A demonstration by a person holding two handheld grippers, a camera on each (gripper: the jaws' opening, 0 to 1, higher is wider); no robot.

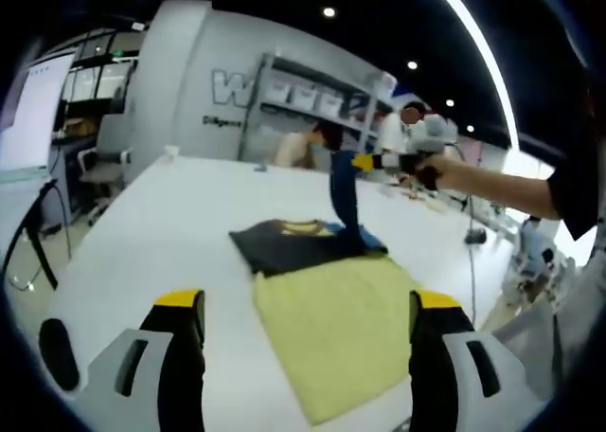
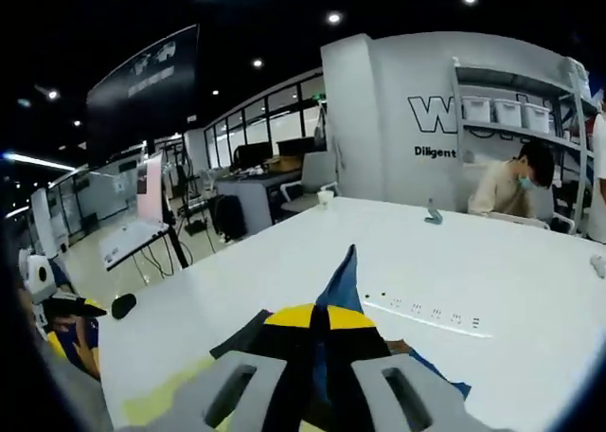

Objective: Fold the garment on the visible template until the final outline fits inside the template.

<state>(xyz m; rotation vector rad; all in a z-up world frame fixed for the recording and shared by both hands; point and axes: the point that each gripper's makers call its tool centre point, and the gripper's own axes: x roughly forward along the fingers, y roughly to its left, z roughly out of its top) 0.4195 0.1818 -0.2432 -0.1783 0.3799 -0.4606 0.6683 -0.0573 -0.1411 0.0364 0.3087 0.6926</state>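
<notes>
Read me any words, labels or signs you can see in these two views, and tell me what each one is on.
"W": the large lettering on the grey wall starts so; the shelf hides the rest.
"Diligent": small wall lettering under it, then cut off.
Whiteboard writing and the dark garment print: too blurred to read.

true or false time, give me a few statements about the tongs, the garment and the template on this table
1. The right tongs are shut on the garment's blue fabric, lifting it above the table. True.
2. The left tongs grip the yellow template. False: they are open and hold nothing.
3. The dark garment lies at the template's far end. True.
4. The template is red. False: it is yellow-green.
5. A seated person is beyond the table. True.
</notes>
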